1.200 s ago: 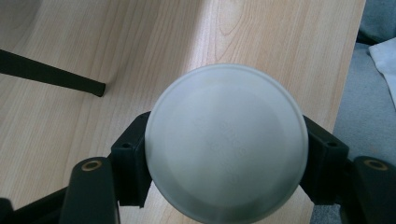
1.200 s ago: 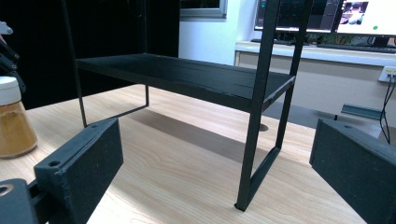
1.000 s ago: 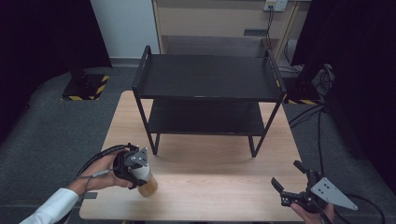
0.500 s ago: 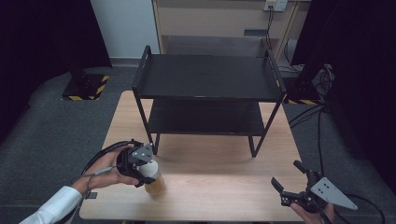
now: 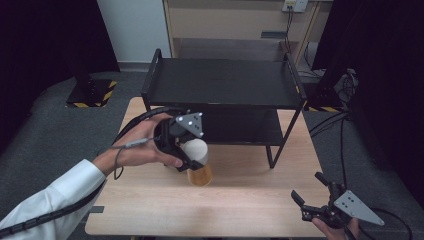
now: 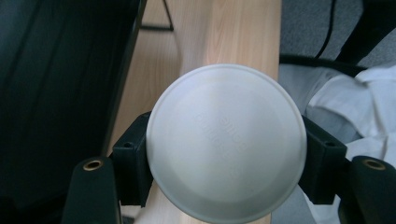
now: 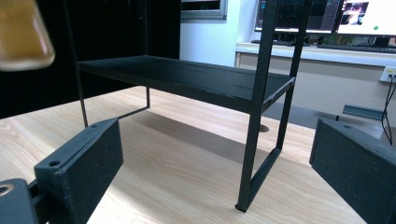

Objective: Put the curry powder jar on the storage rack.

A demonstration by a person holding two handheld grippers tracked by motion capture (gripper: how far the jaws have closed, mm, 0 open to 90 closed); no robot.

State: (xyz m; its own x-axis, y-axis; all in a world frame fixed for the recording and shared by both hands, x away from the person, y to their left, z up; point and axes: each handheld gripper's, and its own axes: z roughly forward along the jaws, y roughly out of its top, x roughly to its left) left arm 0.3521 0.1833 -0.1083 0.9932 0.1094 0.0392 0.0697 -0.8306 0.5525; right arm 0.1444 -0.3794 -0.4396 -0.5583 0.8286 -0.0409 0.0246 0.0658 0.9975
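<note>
A jar of amber contents with a white round lid (image 5: 196, 150) hangs above the wooden table (image 5: 250, 210), held by my left gripper (image 5: 192, 152), which is shut on it just below the lid. In the left gripper view the lid (image 6: 226, 142) sits between both black jaws, seen from above. The jar's amber bottom (image 7: 23, 35) shows at the upper left of the right gripper view, off the table. My right gripper (image 5: 312, 197) rests low at the table's front right corner, open, with nothing between its jaws.
A black two-shelf metal rack (image 5: 225, 82) stands at the back of the table, its lower shelf (image 7: 187, 79) and front right leg (image 7: 254, 140) close ahead of the right gripper. Cables lie on the grey floor at the right (image 5: 340, 125).
My left gripper has lifted the jar off the table and carried it up and to the right, toward the rack. The right gripper has stayed in place.
</note>
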